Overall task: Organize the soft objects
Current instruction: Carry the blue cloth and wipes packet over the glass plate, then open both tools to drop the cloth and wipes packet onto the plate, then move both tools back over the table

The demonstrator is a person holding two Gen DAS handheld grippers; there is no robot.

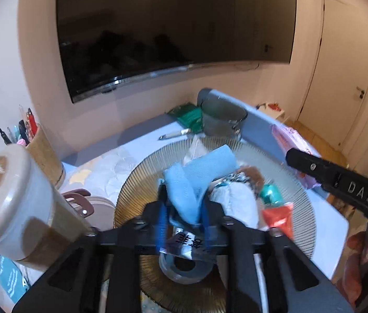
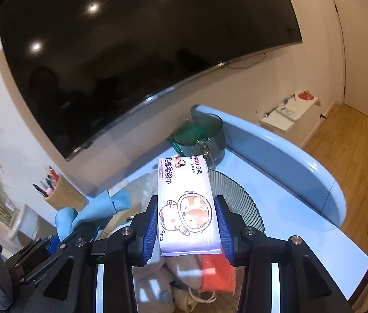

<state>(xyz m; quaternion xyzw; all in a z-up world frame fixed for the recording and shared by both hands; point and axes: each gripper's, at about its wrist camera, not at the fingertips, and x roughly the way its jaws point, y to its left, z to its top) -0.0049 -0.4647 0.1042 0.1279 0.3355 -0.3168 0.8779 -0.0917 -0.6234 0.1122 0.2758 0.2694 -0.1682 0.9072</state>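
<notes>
My left gripper (image 1: 183, 208) is shut on a light blue cloth (image 1: 197, 177) and holds it above a ribbed glass plate (image 1: 298, 208). On the plate lie a white soft item (image 1: 236, 200), a red-and-teal packet (image 1: 277, 214) and a roll of grey tape (image 1: 186, 268). My right gripper (image 2: 188, 224) is shut on a white pack of wet wipes (image 2: 186, 203) with a cartoon print, held above the plate (image 2: 236, 190). The blue cloth (image 2: 92, 214) and left gripper show at the left of the right wrist view. A beige plush (image 2: 168, 276) and a red packet (image 2: 216, 274) lie under the wipes.
A pen holder (image 1: 43, 151) and a beige lidded jar (image 1: 14, 203) stand at the left. A dark glass cup (image 1: 221, 120), a green packet (image 1: 186, 114) and a pen (image 1: 176, 134) sit at the back of the blue table (image 1: 142, 140). A large TV (image 1: 171, 31) hangs on the wall.
</notes>
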